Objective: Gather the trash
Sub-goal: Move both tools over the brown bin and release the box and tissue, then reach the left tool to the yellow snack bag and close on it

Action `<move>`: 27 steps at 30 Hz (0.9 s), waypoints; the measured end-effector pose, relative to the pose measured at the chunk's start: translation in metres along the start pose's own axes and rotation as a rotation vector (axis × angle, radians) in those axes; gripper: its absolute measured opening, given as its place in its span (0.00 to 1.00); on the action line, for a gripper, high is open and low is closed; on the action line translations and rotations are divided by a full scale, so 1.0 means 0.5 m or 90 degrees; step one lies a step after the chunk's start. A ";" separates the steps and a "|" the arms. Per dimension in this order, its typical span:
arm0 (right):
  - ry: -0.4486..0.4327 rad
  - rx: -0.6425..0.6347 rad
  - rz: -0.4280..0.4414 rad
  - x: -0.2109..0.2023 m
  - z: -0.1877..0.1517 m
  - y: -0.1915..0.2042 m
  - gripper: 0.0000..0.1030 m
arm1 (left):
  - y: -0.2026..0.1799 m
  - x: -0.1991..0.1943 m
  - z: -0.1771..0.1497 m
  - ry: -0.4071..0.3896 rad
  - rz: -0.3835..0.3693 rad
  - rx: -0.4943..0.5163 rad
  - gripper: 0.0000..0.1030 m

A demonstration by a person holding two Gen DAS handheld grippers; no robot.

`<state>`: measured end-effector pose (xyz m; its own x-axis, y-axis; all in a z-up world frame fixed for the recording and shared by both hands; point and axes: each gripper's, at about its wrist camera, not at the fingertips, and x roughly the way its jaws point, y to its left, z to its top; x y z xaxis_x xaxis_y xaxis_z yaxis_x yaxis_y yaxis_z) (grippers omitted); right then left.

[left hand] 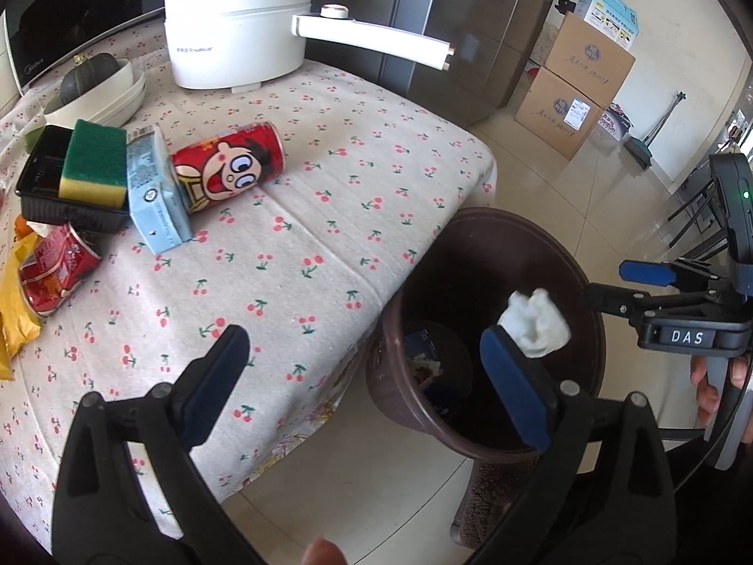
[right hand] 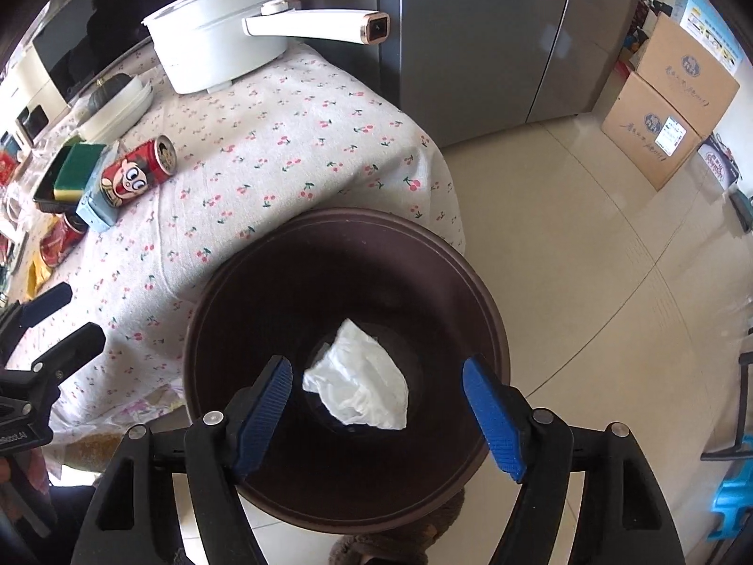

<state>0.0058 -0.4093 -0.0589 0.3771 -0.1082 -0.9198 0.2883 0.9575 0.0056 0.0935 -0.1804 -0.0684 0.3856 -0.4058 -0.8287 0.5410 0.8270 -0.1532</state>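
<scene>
A crumpled white tissue [right hand: 357,376] hangs loose over the mouth of the brown trash bin [right hand: 226,282], between the spread jaws of my right gripper [right hand: 376,367], with neither pad touching it. In the left wrist view the tissue [left hand: 534,325] sits above the bin [left hand: 470,230], below the right gripper [left hand: 612,282]. My left gripper [left hand: 364,343] is open and empty over the table's corner. On the cherry-print cloth lie a red cartoon can [left hand: 226,165], a blue carton [left hand: 155,188] and a crushed red cup [left hand: 52,268]. Scraps lie at the bin's bottom.
A white electric pot [left hand: 235,28] with a long handle stands at the back. Bowls holding a dark squash [left hand: 89,80], a sponge [left hand: 94,160] on a black tray [left hand: 37,174] and a yellow wrapper [left hand: 14,301] crowd the left. Cardboard boxes [left hand: 574,94] stand on the tiled floor.
</scene>
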 end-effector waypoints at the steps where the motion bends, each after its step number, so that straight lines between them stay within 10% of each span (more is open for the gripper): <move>1: -0.003 0.001 0.005 -0.003 0.003 0.004 0.75 | 0.010 -0.005 -0.002 -0.001 0.003 -0.004 0.97; 27: -0.015 -0.113 0.052 0.013 0.112 0.288 0.79 | 0.330 -0.133 -0.023 -0.005 0.144 -0.207 0.99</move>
<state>0.0992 -0.2873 -0.0419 0.4134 -0.0317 -0.9100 0.0968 0.9953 0.0093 0.1487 -0.0124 -0.0449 0.4735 -0.2016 -0.8574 0.1781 0.9753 -0.1309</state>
